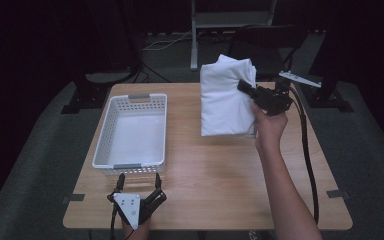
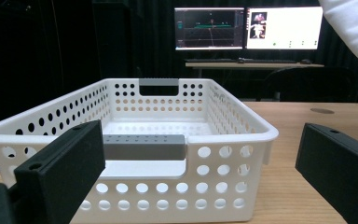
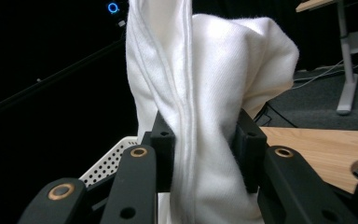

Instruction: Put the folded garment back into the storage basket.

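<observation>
On the left part of the counter (image 1: 220,170) stands a white basket (image 1: 131,131) with round holes in its walls and grey handles at both short ends. It is empty inside, and in my left gripper view its near wall stands just in front of my jaws. My left gripper (image 1: 139,186) rests at the near edge of the counter, just before the basket, with its jaws wide apart and holding nothing. My right gripper (image 1: 246,88) is lifted above the far right part of the counter, and its jaws are closed on a folded white towel (image 1: 226,97), which hangs down from them. The counter is light wood. The room around is dark, and two lit monitors (image 2: 248,28) stand on a desk behind
</observation>
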`<state>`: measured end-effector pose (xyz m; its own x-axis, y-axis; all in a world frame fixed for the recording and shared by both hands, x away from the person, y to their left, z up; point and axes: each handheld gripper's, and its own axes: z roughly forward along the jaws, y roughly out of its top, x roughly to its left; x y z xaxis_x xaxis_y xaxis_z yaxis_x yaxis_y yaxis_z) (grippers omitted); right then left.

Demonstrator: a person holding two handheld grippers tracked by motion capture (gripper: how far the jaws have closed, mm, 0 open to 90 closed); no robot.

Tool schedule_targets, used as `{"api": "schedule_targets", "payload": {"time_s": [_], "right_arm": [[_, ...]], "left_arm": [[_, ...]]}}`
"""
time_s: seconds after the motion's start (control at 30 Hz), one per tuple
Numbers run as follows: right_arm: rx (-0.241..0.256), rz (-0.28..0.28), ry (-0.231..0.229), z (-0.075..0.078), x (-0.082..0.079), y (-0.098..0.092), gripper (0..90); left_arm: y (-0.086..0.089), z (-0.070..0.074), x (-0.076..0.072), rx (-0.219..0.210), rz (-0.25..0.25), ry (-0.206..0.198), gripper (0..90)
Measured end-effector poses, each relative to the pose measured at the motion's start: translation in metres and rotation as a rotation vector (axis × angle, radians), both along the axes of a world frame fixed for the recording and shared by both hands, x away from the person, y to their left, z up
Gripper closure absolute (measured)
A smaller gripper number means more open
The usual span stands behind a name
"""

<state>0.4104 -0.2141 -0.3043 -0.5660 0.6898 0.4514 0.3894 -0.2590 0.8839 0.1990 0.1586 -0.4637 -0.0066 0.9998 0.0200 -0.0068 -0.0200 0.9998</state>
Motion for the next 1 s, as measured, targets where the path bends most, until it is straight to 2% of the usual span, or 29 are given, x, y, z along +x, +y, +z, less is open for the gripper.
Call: {"api": "schedule_targets", "payload": {"time_s": [0.4,0.53,1.0], "right_arm": [[0.015,0.039,0.009,0.002,0.009,0.028,67.9],[0.001,0.054,0.01,0.002,0.012,0.039,67.9],[0.028,0.087,0.035,-0.001,0.023,0.069,67.7]], "left_arm": [[0.0,0.0,0.0,0.001,0.005,0.001,2.2],[0.0,0.0,0.0,0.001,0.007,0.0,2.2],[0.0,0.0,-0.001,0.0,0.018,-0.003,2.2]]}}
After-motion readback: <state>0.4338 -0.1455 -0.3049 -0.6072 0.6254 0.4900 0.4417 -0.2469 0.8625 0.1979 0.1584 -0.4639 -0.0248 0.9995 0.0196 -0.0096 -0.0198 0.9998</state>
